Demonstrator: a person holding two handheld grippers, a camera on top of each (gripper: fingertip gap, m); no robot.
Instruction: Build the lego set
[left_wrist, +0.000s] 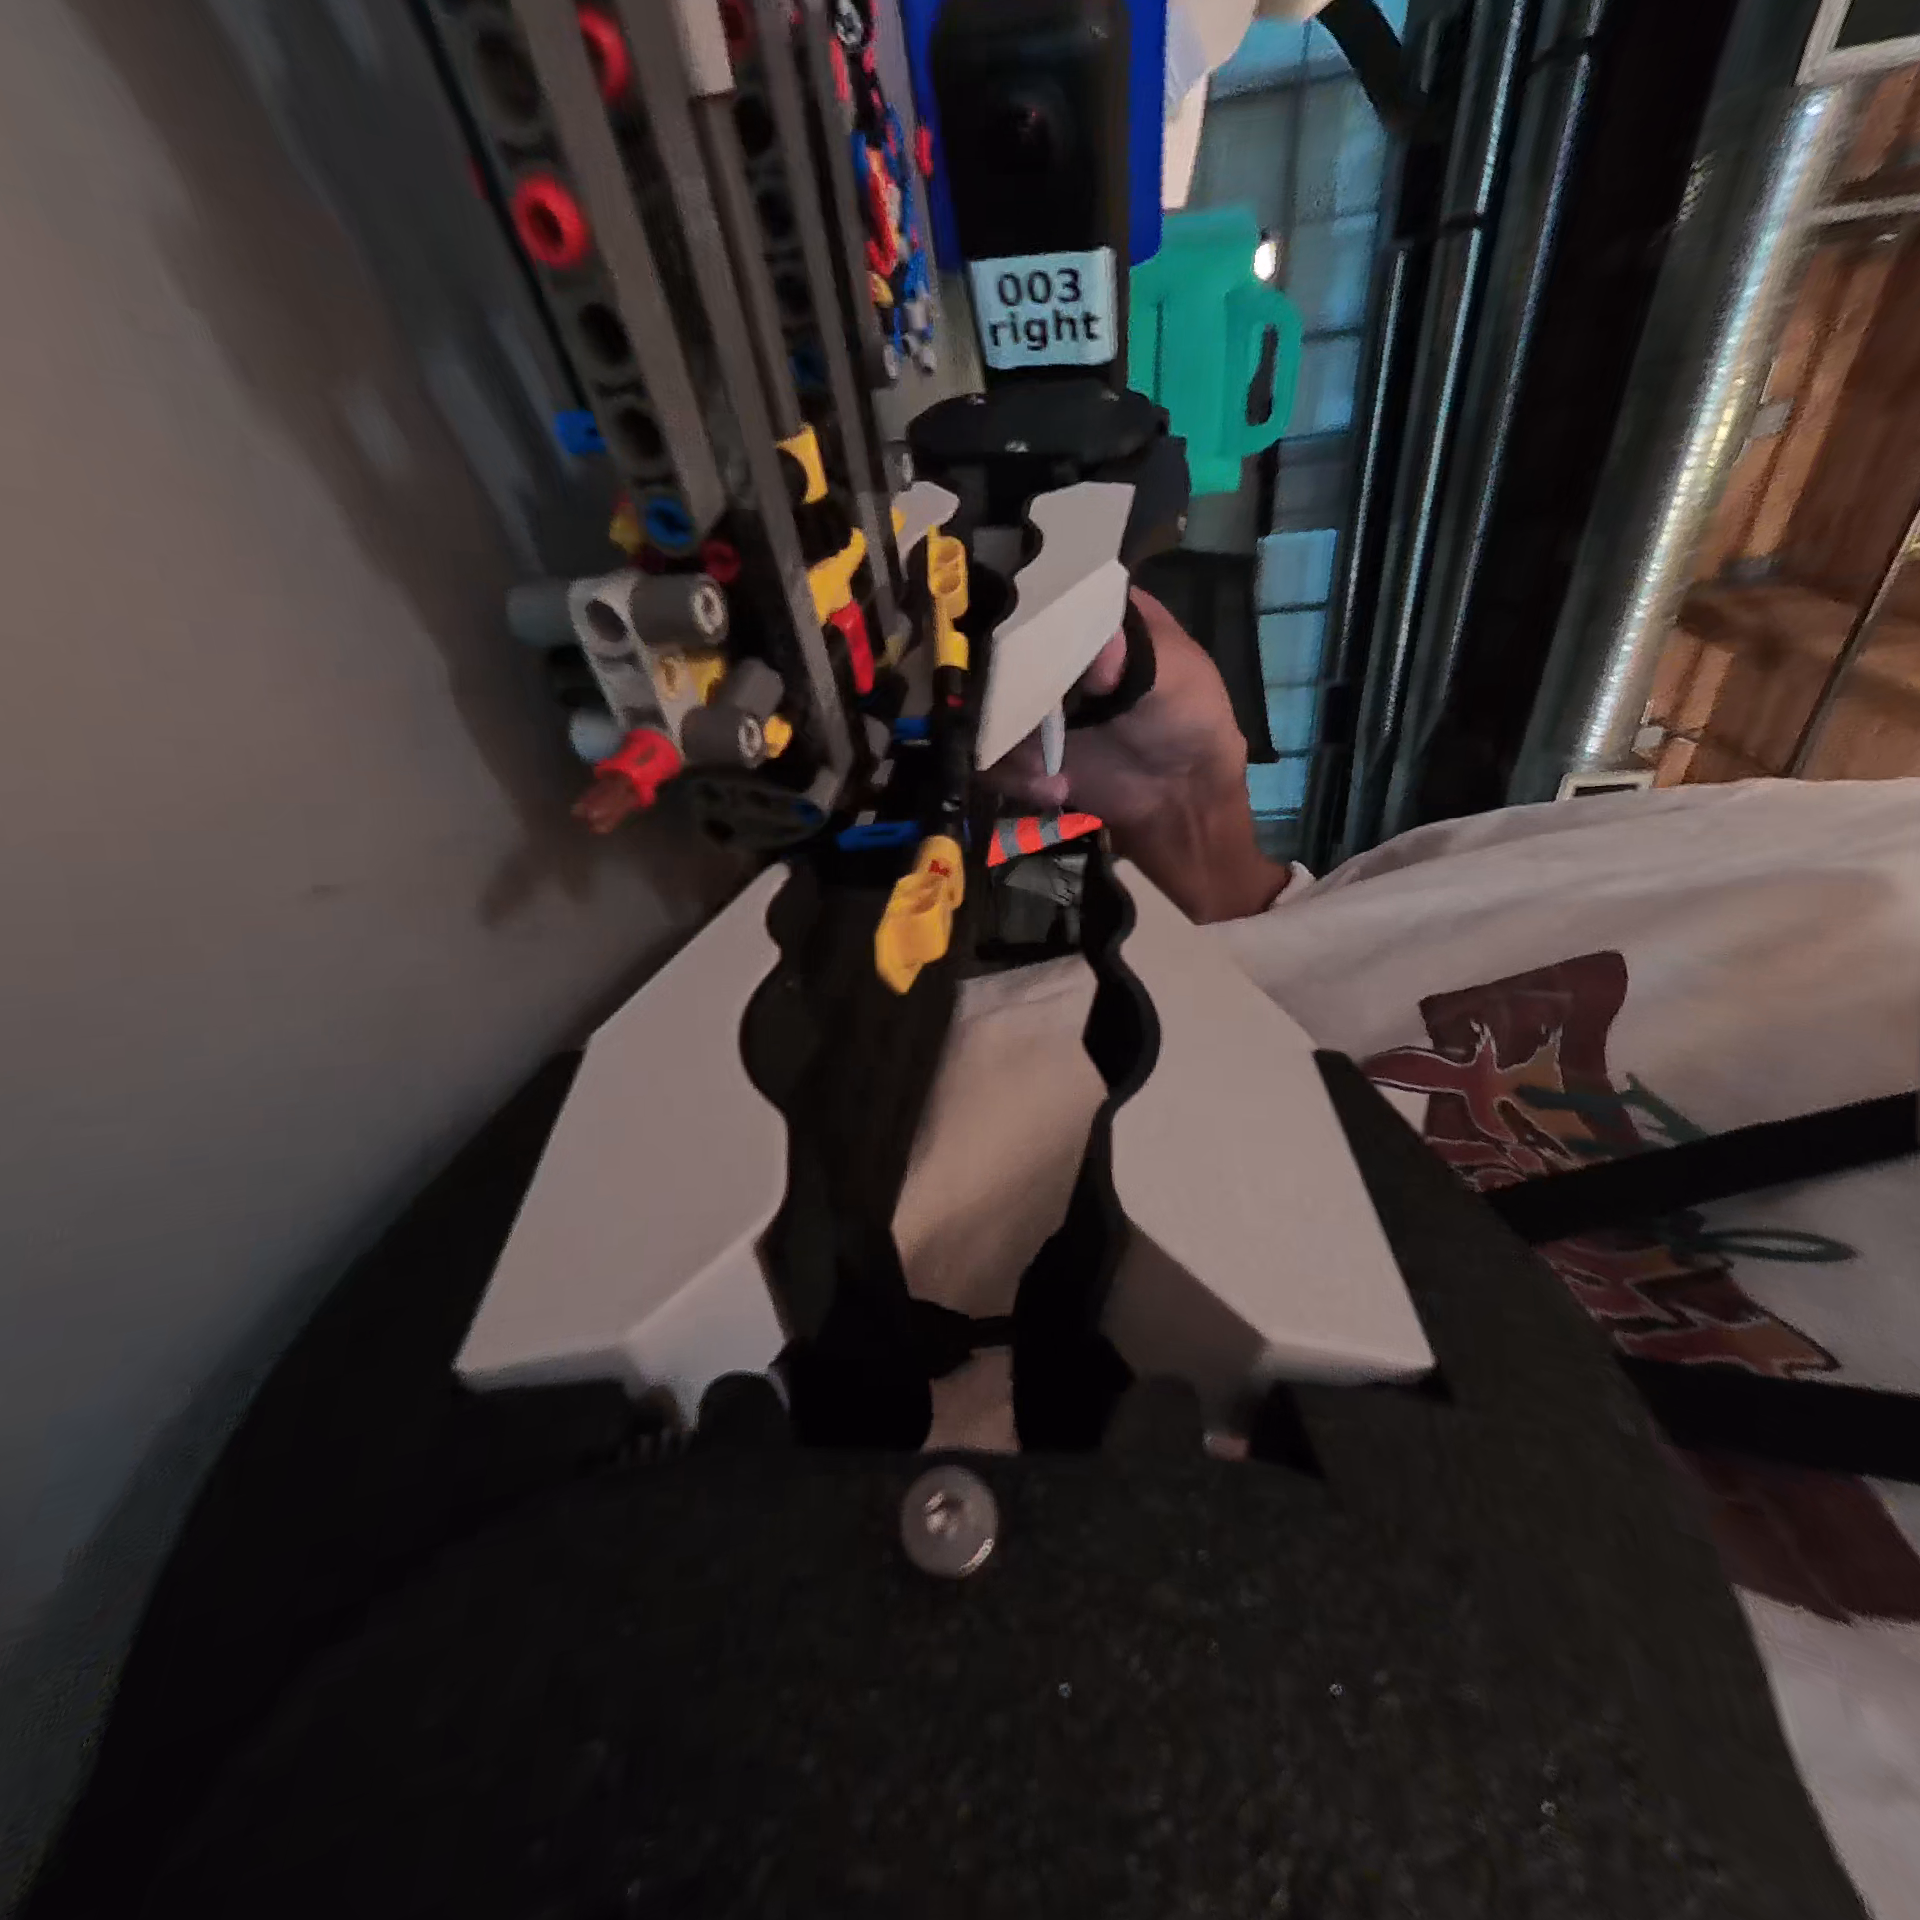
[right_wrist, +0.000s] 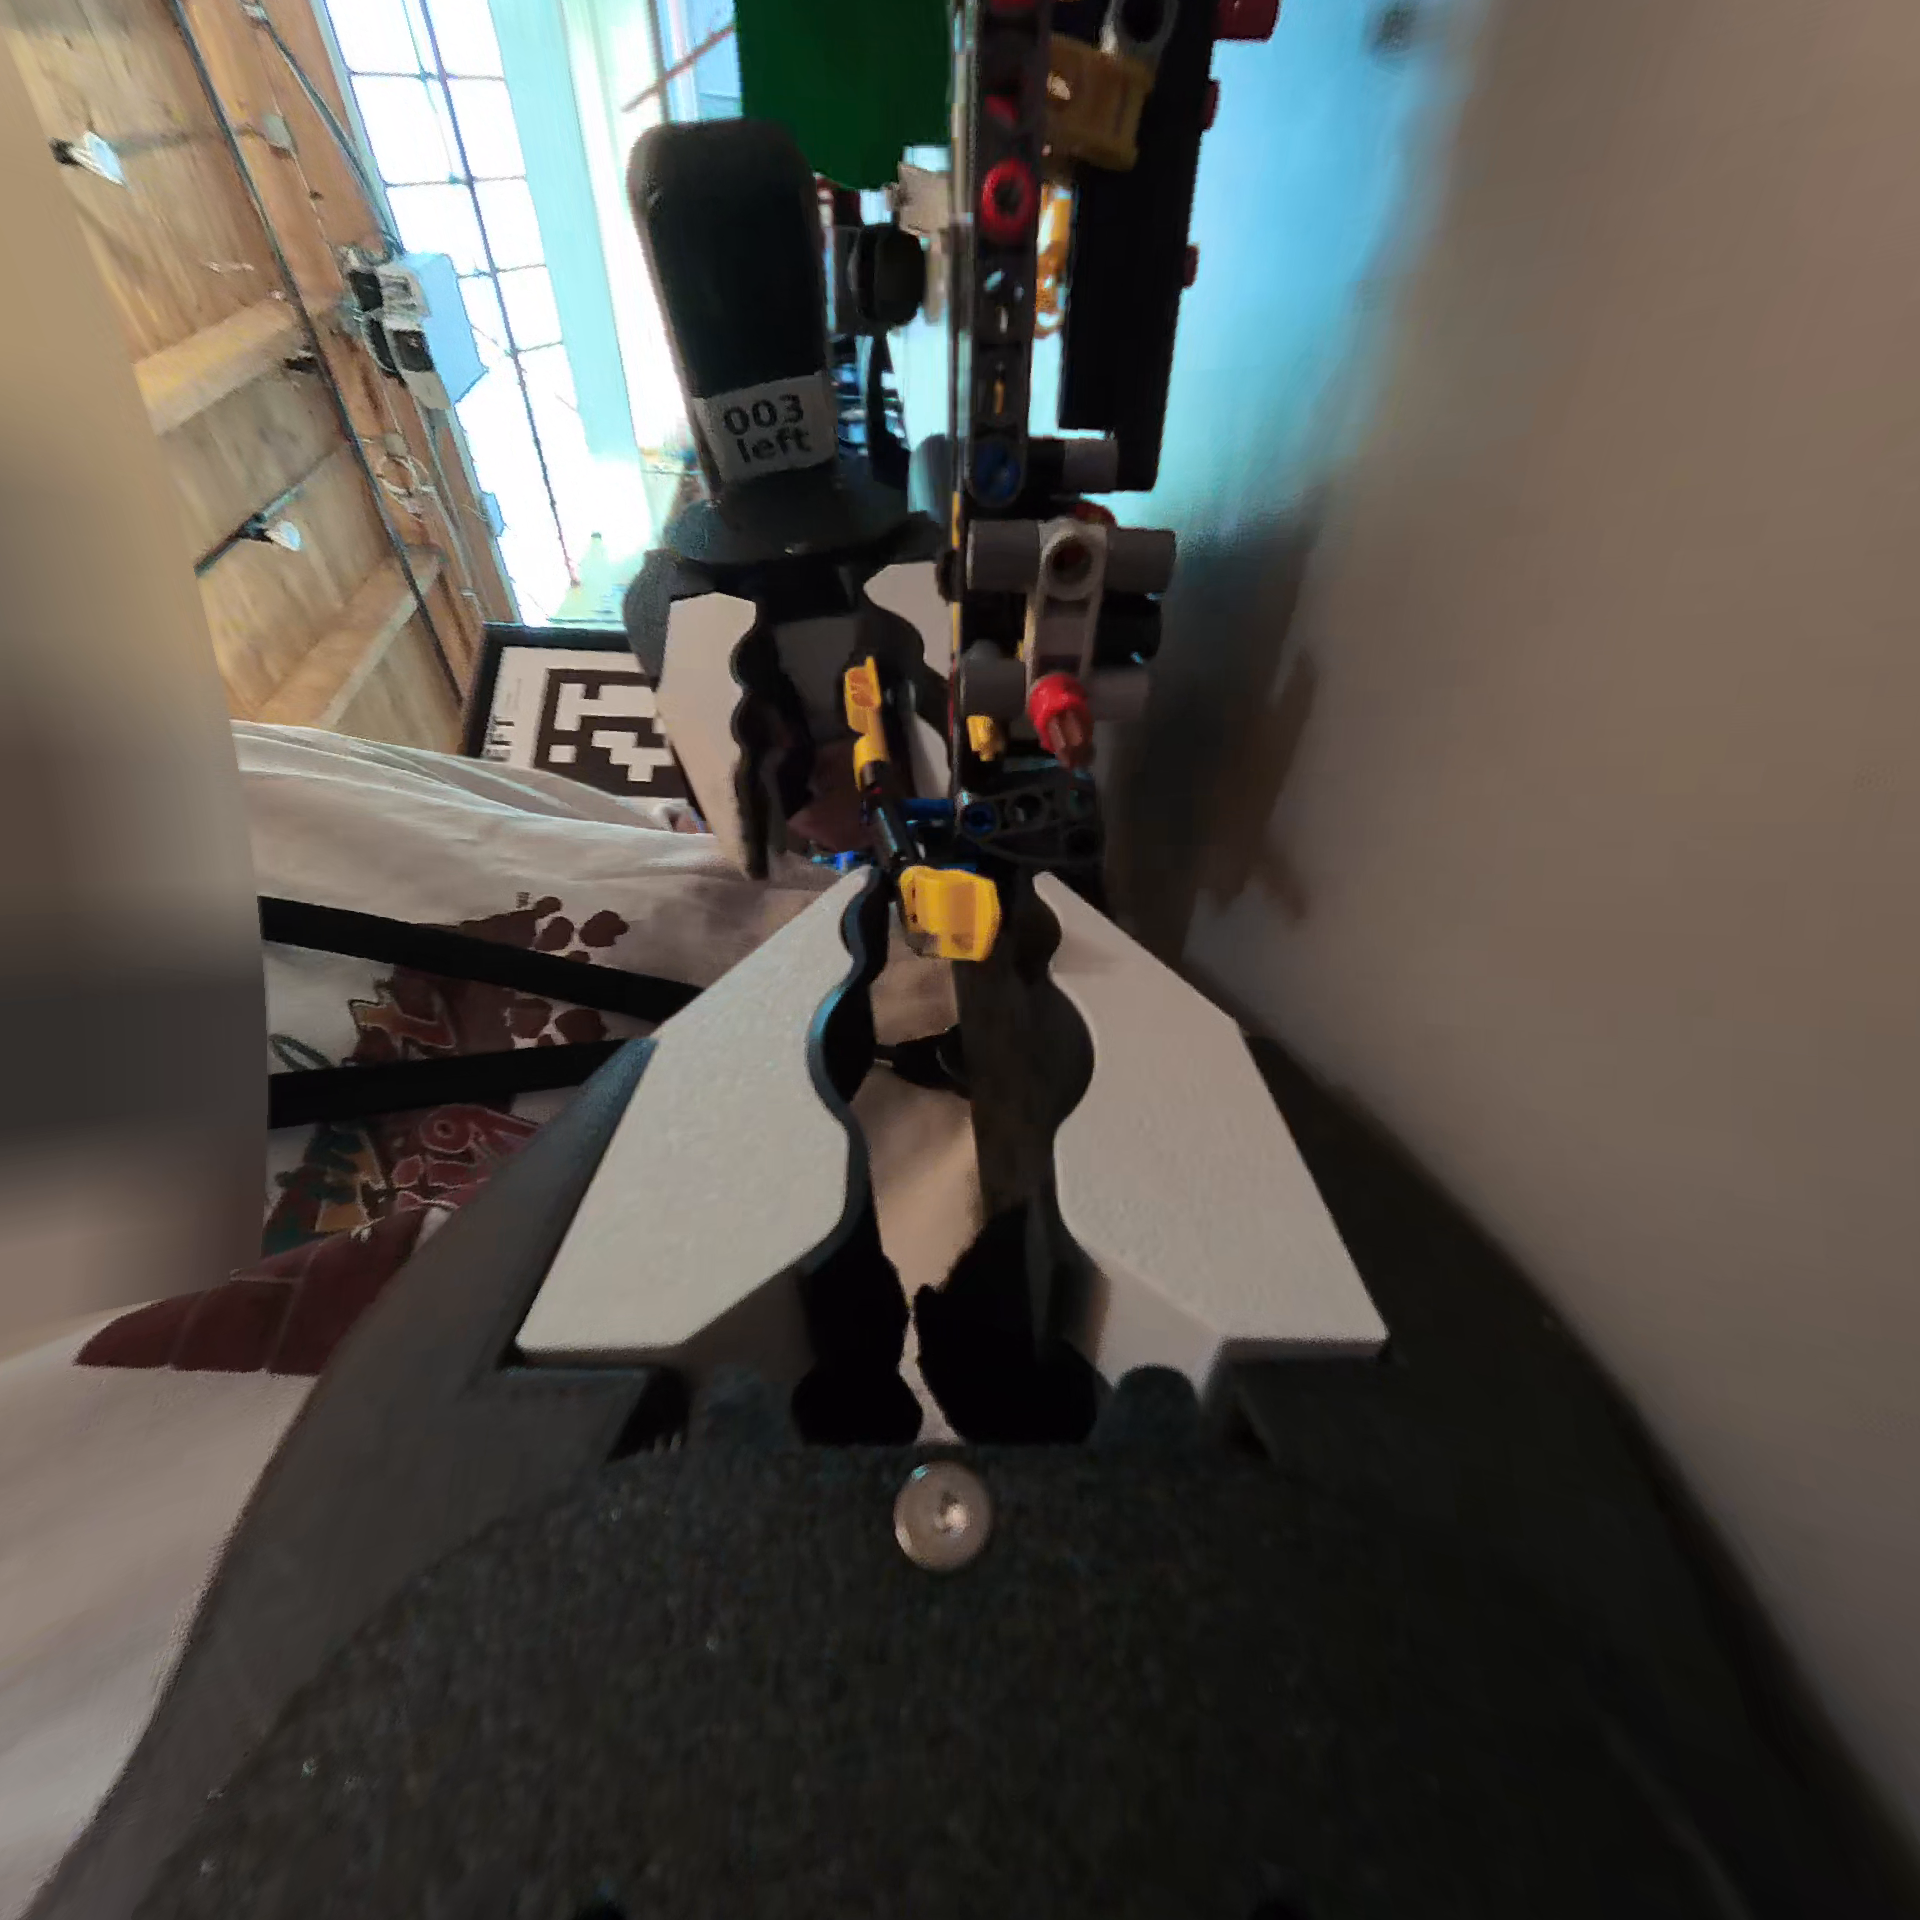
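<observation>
The lego build (left_wrist: 727, 540) is standing against a pale wall, just ahead of both gripper tips. A thin black axle with yellow connectors (left_wrist: 940, 748) is spanning the gap between the two grippers, which are facing each other tip to tip.

Left gripper (left_wrist: 940, 914): its fingers are standing part-way open, with a clear gap along most of their length. A yellow connector (left_wrist: 916, 920) at the axle's near end is sitting at the tips; whether the pads are pinching it cannot be told. In the right wrist view this gripper (right_wrist: 821, 727) is showing the axle running between its fingers.

Right gripper (right_wrist: 951, 914): its fingers are also part-way open, narrowing toward the tips, where a yellow connector (right_wrist: 948, 910) is lying between them. Firm contact cannot be confirmed. In the left wrist view a hand (left_wrist: 1153, 748) is wrapping this gripper's black handle, with the tool pointing downward toward the left one.

Materials: the fingers are smooth white plastic wedges with wavy black inner pads; the gripper bodies are coarse, speckled black. The build is comprising long grey holed beams, red, blue and yellow pins, and grey cylindrical connectors. A white printed shirt (left_wrist: 1558, 1039) crossed by black straps is lying beside the grippers.
</observation>
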